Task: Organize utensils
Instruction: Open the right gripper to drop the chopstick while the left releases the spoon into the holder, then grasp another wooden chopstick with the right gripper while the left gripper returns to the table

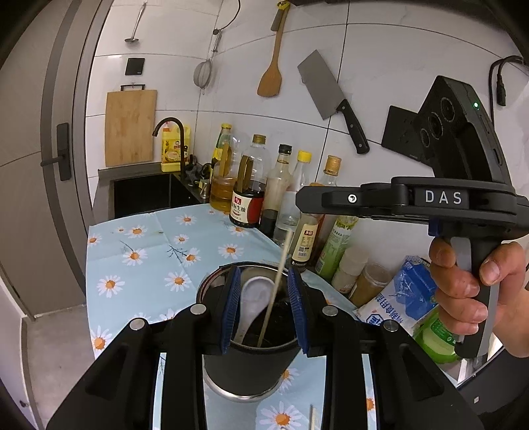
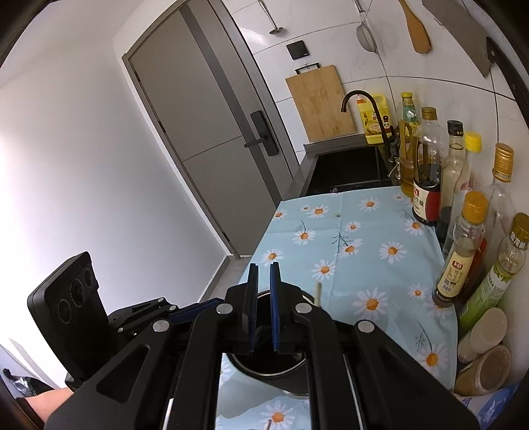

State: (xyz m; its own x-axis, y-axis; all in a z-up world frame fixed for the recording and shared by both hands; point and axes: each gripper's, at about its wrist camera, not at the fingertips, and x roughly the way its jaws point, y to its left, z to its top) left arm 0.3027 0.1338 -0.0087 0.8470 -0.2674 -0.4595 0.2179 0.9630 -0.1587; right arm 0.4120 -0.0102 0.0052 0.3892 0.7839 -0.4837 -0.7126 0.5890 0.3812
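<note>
1. The counter (image 1: 139, 251) carries a pale blue cloth printed with daisies; a dark sink (image 1: 145, 195) is set in at its far end.
2. A row of bottles (image 1: 248, 185) stands along the counter's wall edge, with jars and packets nearer the camera on the same side.
3. On the tiled wall above hang a cutting board (image 1: 129, 127), a cleaver (image 1: 325, 92), a wooden spatula (image 1: 271, 74), a strainer (image 1: 204, 74) and a ladle (image 1: 136, 23).
4. A dark cup (image 1: 246, 367) with a metal rim stands upright on the cloth near the counter's front edge, well apart from the bottles.
5. The left gripper (image 1: 264, 307) hovers just over the cup's mouth, its jaws partly apart, one blue pad on each side of the opening; the pads press on nothing.
6. The right gripper (image 2: 263, 307) sits above the same cup, its jaws nearly together with only a thin gap, holding nothing; a hand (image 1: 476, 284) grips its handle in the left wrist view.
7. A white spoon (image 1: 253, 301) stands in the cup, bowl upward, leaning on the left side.
8. A thin wooden chopstick (image 1: 274, 291) stands in the cup beside the spoon, tilted toward the bottles.
9. Another pale stick (image 1: 311, 416) lies on the cloth at the counter's front edge, mostly cut off.
</note>
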